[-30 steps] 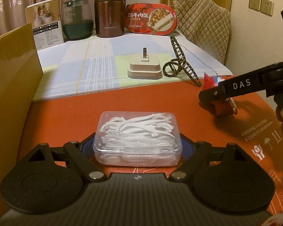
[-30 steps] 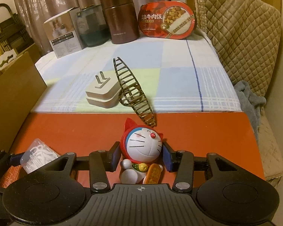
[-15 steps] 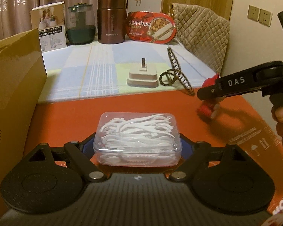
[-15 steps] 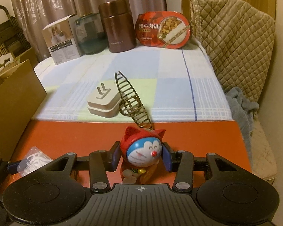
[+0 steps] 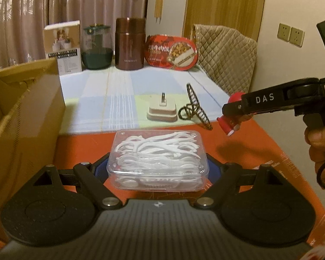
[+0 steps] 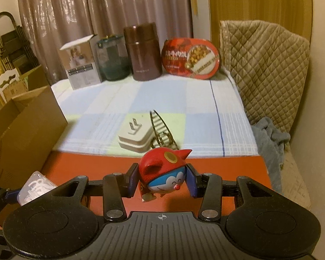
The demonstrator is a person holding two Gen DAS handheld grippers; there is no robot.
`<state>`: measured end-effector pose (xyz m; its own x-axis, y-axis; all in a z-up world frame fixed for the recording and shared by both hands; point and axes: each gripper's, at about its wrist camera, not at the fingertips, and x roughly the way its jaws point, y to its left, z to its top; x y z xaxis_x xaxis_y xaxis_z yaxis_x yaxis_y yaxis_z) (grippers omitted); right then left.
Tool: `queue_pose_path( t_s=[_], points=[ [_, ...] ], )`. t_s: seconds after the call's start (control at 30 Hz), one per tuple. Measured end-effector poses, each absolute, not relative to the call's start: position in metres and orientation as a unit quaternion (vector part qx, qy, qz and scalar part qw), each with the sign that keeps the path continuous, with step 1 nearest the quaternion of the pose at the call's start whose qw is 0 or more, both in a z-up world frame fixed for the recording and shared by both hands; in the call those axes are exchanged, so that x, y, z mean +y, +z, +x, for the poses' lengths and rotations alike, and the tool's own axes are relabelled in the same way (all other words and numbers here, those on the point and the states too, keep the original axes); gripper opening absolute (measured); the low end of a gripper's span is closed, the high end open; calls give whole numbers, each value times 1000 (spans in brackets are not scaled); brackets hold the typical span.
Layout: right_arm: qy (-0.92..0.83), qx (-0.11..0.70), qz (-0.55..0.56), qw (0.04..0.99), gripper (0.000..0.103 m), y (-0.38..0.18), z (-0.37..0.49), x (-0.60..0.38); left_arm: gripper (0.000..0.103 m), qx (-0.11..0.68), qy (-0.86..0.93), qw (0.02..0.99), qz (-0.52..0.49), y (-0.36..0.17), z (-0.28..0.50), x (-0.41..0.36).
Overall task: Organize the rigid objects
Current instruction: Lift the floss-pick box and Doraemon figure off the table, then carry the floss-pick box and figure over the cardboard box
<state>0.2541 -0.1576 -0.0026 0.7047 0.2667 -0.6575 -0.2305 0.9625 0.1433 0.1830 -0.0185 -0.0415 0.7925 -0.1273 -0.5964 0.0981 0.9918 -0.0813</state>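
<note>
Both claws are loaded: the left gripper [image 5: 158, 169] is clamped across the sides of a clear floss-pick box [image 5: 158, 158], and the right gripper [image 6: 161, 183] pinches a red-hooded cat figurine [image 6: 164, 174] by its head, tipped face-down over the orange board [image 6: 227, 166]. From the left wrist view the cardboard box [image 5: 26, 117] stands open at nine o'clock, the likeliest drop spot. To carry well, hold each grip firm and level, clear the carton's near wall before lowering, and mind the figurine, which could swivel between the pads. At twelve o'clock wait a white plug adapter [image 6: 134, 138] and a hair claw [image 6: 162, 132].
</note>
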Motion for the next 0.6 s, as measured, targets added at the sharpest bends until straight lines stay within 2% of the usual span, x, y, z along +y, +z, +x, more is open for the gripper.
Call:
queue_pose_path(
  t_s=[0.6],
  points=[
    [192, 269, 63, 942, 42, 82, 197, -97, 83, 262, -43, 964, -20, 49, 134, 32]
  ],
)
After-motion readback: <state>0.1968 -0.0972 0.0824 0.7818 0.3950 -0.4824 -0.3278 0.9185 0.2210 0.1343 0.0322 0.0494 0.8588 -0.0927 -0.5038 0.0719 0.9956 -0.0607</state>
